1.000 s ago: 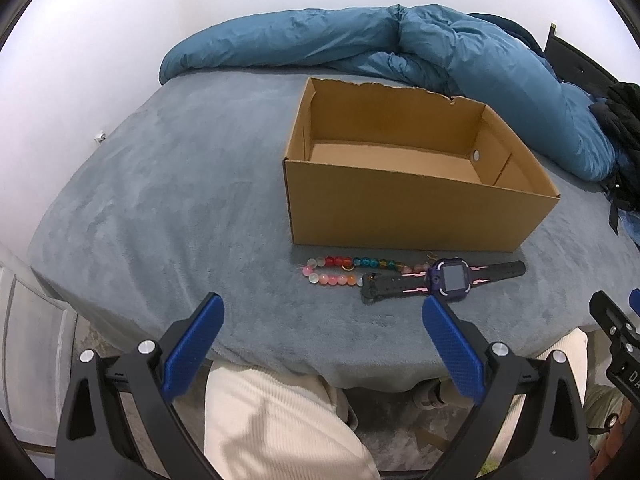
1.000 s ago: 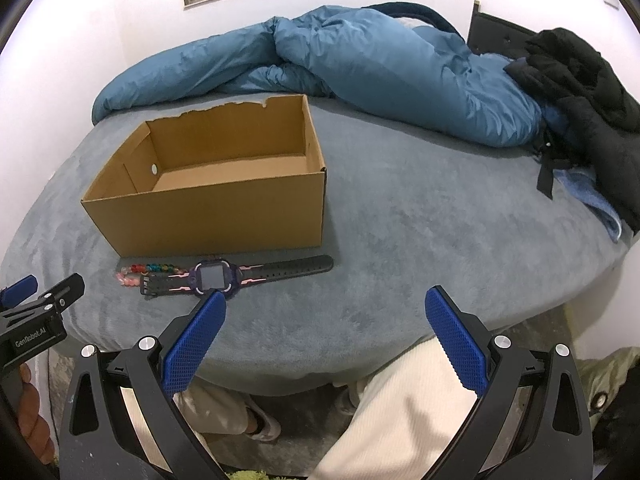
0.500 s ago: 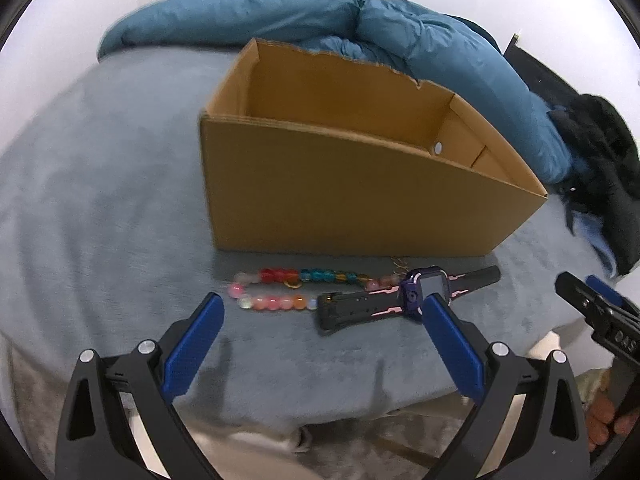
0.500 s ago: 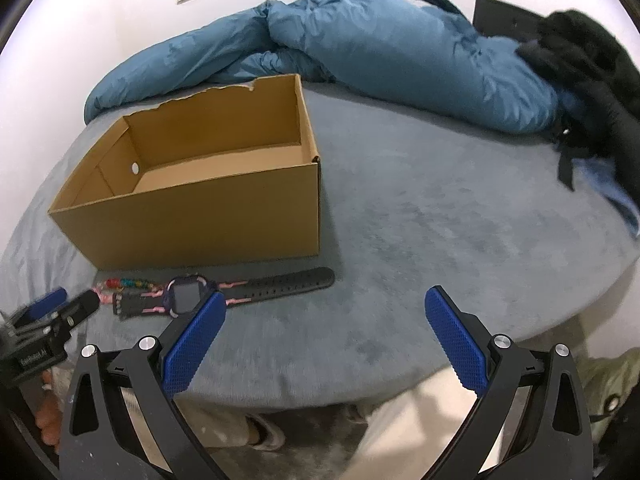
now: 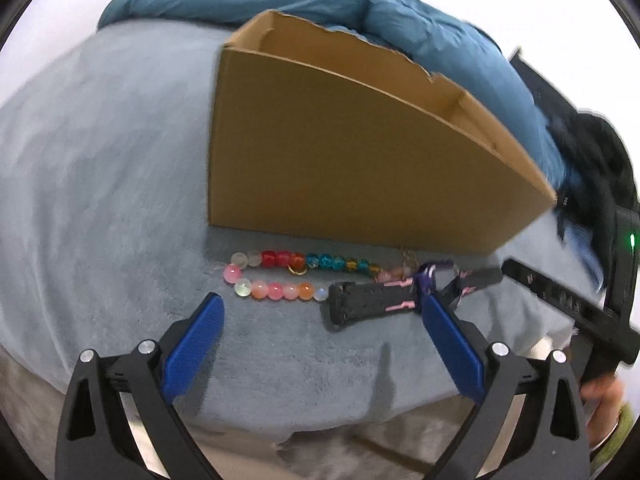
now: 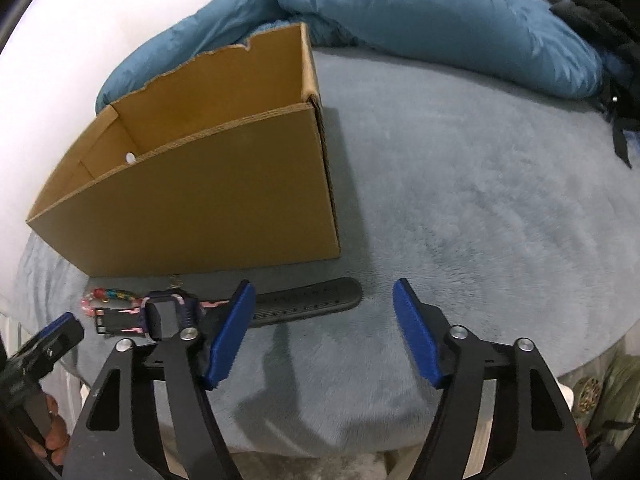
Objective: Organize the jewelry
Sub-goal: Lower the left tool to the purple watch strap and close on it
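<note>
- The bead bracelet (image 5: pixel 288 278) and the watch (image 5: pixel 404 296) both lie on the bed (image 5: pixel 100 200), end to end in a row near its front edge, just in front of the box (image 5: pixel 340 168). The watch's strap end overlaps the bracelet's right end.
- The box stands open-topped behind them; only a strip of its inside shows, so I cannot say whether anything is in it. From the look of it, nothing has been put away yet: both pieces are left to pick up and place.
- The right gripper (image 6: pixel 324 308) has its jaws partway open, and they have just been closing. Its left pad (image 6: pixel 230 336) is just beside the watch strap (image 6: pixel 304 300), which runs between the jaws, but the pads do not press on it.
- The left gripper (image 5: pixel 320 320) is wide open and holds nothing. It hangs over the bed's front edge, with the bracelet's end and the watch's buckle end showing between its pads.
- A rumpled blue duvet (image 6: pixel 440 20) lies along the back edge.
</note>
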### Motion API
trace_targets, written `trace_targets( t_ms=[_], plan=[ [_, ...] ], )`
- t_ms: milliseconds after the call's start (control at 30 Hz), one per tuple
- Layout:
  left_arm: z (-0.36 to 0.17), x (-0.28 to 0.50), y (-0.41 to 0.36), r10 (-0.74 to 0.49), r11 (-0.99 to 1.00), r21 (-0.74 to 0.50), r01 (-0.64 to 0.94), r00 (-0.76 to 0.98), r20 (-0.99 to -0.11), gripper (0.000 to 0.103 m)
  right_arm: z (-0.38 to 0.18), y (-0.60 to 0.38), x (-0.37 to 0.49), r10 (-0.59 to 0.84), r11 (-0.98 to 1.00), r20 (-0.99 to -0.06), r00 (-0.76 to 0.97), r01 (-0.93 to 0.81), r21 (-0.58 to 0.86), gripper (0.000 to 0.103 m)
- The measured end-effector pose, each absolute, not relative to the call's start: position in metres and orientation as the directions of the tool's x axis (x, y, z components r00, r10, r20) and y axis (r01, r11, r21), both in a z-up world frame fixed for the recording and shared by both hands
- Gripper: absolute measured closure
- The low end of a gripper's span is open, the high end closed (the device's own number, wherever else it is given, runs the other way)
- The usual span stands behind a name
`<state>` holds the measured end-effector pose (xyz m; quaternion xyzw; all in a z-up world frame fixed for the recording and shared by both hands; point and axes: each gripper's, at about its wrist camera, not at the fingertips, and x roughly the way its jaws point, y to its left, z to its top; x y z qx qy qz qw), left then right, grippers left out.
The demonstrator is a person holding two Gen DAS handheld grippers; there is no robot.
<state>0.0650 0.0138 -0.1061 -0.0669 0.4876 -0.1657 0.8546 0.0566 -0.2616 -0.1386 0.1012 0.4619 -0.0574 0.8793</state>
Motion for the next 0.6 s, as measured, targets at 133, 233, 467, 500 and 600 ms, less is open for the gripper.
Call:
trace_targets(
  t_ms=[133,233,467,500,600],
  plan=[
    [-0.104,0.064,0.002,-0.321,0.939,-0.209,0.272,0.484,-0.814,0.007,-0.151,-0.264,0.063,0.009,0.971,-0.831,0.556,0.194,0.141,0.048],
    [-0.107,0.066,-0.004,-0.314,0.937,-0.184,0.298,0.481,-0.818,0.016,-0.158,-0.265,0.066,0.018,0.968,-0.835,0.549,0.199,0.151,0.052],
    [-0.12,0.074,-0.001,-0.317,0.937,-0.209,0.279,0.438,-0.841,0.045,-0.167,-0.269,0.067,0.054,0.961,-0.826,0.562,0.196,0.196,0.054],
    [-0.122,0.076,-0.002,-0.32,0.936,-0.212,0.281,0.429,-0.845,0.047,-0.168,-0.271,0.066,0.065,0.957,-0.825,0.562,0.2,0.212,0.055],
    [-0.121,0.074,-0.002,-0.317,0.936,-0.208,0.284,0.422,-0.849,0.053,-0.169,-0.275,0.066,0.085,0.949,-0.82,0.567,0.204,0.239,0.055]
  ],
)
